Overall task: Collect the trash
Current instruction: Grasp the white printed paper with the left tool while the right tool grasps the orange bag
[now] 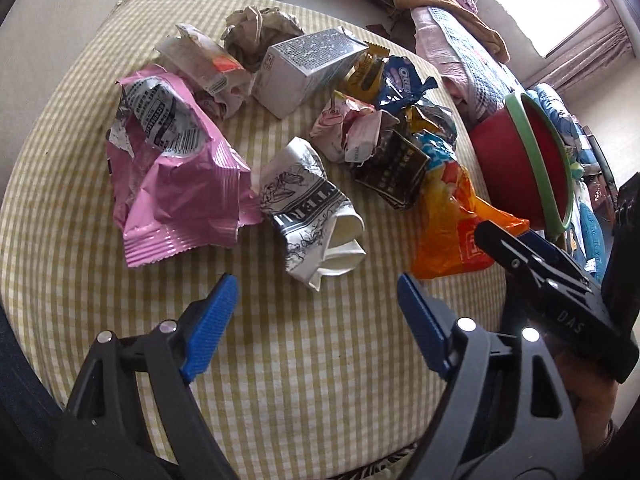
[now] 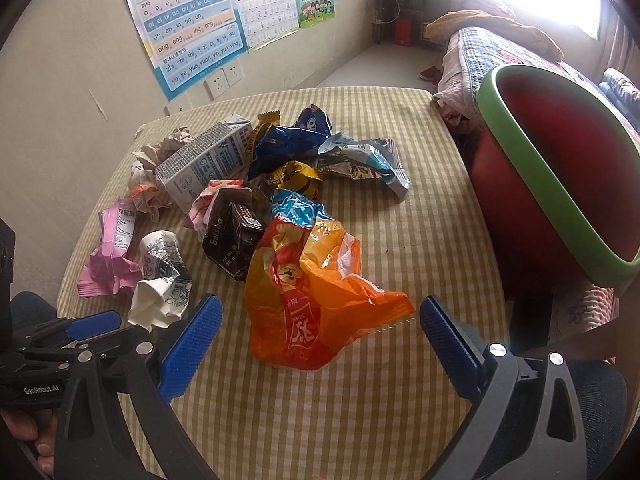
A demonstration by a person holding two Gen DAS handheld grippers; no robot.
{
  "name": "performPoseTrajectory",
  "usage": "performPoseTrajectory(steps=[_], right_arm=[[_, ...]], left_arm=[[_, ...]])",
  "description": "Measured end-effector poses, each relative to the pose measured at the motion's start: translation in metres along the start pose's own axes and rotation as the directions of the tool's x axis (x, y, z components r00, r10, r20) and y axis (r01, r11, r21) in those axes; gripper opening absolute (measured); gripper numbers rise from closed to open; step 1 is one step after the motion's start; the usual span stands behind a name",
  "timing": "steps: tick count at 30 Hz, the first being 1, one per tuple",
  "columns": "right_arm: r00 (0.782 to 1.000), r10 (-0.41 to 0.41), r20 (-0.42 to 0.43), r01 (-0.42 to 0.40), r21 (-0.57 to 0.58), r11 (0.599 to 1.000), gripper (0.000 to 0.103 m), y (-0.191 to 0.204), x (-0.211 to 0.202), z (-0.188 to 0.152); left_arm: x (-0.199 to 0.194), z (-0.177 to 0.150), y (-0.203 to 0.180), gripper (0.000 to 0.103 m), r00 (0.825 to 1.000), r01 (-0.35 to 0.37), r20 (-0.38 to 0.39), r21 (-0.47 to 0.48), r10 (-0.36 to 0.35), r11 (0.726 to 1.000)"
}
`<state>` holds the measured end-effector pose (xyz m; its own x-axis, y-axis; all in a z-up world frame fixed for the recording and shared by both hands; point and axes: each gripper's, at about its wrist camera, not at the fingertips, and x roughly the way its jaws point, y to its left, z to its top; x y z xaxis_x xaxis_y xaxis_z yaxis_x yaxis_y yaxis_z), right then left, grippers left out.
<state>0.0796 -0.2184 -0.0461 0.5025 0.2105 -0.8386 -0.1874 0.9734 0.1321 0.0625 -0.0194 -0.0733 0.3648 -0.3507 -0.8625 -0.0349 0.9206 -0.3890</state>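
Observation:
Several pieces of trash lie on the yellow checked table (image 1: 280, 360): a pink wrapper (image 1: 176, 176), a crumpled black-and-white paper cup (image 1: 312, 208), an orange bag (image 2: 312, 292), a milk carton (image 1: 304, 68), a dark box (image 2: 232, 236) and a blue wrapper (image 2: 288, 136). My left gripper (image 1: 316, 312) is open and empty, just in front of the paper cup. My right gripper (image 2: 320, 328) is open and empty, with the orange bag's near end between its fingers. A red bin with a green rim (image 2: 568, 184) stands past the table's right edge.
Crumpled brown paper (image 1: 260, 28) lies at the back of the pile. A bed with quilts (image 2: 500, 52) stands behind the bin. Posters and wall sockets (image 2: 224, 76) are on the far wall. The right gripper's body (image 1: 560, 280) shows in the left wrist view.

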Motion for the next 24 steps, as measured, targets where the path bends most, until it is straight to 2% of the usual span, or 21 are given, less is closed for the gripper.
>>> performPoseTrajectory(steps=[6, 9, 11, 13, 19, 24], right_arm=[[1.0, 0.019, -0.025, -0.019, 0.0, 1.0, 0.092, 0.001, 0.013, 0.001], [0.999, 0.018, -0.034, -0.018, -0.004, 1.0, 0.084, 0.001, 0.017, 0.002], [0.999, 0.022, -0.045, -0.022, -0.004, 1.0, 0.061, 0.0, 0.02, 0.002], [0.998, 0.03, -0.063, -0.03, -0.003, 1.0, 0.043, -0.001, 0.024, 0.002], [0.997, 0.049, -0.056, -0.049, -0.007, 0.999, 0.034, 0.001, 0.02, 0.001], [0.999, 0.036, -0.025, -0.036, -0.005, 0.999, 0.033, 0.001, 0.007, 0.002]], left_arm=[[0.017, 0.01, 0.006, 0.06, 1.0, 0.0, -0.029, -0.047, -0.001, 0.999], [0.02, 0.012, 0.006, 0.049, 1.0, 0.007, -0.025, -0.053, -0.008, 0.999], [0.02, 0.012, 0.006, 0.039, 0.999, 0.02, -0.026, -0.049, -0.022, 0.999], [0.022, 0.013, 0.005, 0.02, 1.0, 0.014, -0.028, -0.035, -0.015, 0.999], [0.015, 0.01, 0.002, 0.02, 1.0, 0.018, -0.009, -0.012, -0.019, 1.0], [-0.001, 0.007, -0.006, 0.02, 0.999, 0.015, 0.029, 0.02, -0.016, 1.0]])
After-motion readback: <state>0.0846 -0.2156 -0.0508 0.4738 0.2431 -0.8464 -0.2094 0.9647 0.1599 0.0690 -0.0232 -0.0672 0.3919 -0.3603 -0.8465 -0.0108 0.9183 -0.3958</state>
